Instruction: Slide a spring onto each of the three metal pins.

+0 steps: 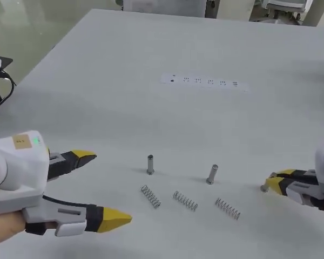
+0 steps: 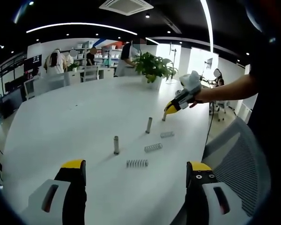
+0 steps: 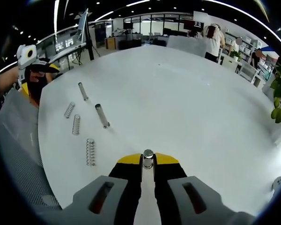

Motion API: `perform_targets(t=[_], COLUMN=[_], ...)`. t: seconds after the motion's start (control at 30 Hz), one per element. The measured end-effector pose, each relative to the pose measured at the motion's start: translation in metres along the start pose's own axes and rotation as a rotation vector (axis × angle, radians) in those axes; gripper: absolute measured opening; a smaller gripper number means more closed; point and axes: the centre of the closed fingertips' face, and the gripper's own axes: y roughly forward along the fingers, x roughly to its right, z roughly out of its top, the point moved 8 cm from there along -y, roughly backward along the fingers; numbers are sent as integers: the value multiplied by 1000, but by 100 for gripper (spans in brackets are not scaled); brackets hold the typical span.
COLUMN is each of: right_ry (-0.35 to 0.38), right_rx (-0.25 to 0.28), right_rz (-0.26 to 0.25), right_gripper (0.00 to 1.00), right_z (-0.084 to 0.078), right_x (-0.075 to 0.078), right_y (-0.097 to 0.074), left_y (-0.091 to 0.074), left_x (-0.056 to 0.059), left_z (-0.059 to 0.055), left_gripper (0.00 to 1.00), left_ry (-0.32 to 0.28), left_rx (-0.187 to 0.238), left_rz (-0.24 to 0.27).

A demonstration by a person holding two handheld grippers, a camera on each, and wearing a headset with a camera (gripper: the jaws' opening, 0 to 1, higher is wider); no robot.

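Note:
Two metal pins stand upright on the white table, one (image 1: 150,164) to the left and one (image 1: 211,174) in the middle. A third pin (image 1: 264,188) sits between the yellow tips of my right gripper (image 1: 272,181), which is shut on it; the pin's top (image 3: 148,159) pokes up between the closed jaws. Three springs lie flat in a row in front of the pins: left (image 1: 150,196), middle (image 1: 185,200), right (image 1: 228,209). My left gripper (image 1: 103,188) hovers open at the lower left, nothing between its fingers (image 2: 75,165), facing the nearest spring (image 2: 137,163).
A flush socket strip (image 1: 205,82) is set into the table farther back. A mesh chair back (image 2: 239,159) stands at the table's near edge. A potted plant (image 2: 152,68) sits at the far end, with people beyond it.

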Motion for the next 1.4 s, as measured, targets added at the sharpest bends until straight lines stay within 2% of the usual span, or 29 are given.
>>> perform_targets(t=[0.37,0.57,1.23,1.4], right_ry=[-8,-3,-4,1], right_rx=[-5,7,34,33], right_rz=[-5,-8,-4,-8], right_gripper=[17,27,34,39], right_z=[0,0,-1,-2], right_x=[1,2,0,0], right_y=[-2,-4,-15,-17], left_y=[-2,-3,-2,-2], left_x=[2,2,3,3], left_z=[-3,-4,0,0], left_gripper=[85,86,86,86], left_ry=[-5,-7,0,2], left_rx=[-1,-2,1,0], left_rz=[2,5,-5,-5])
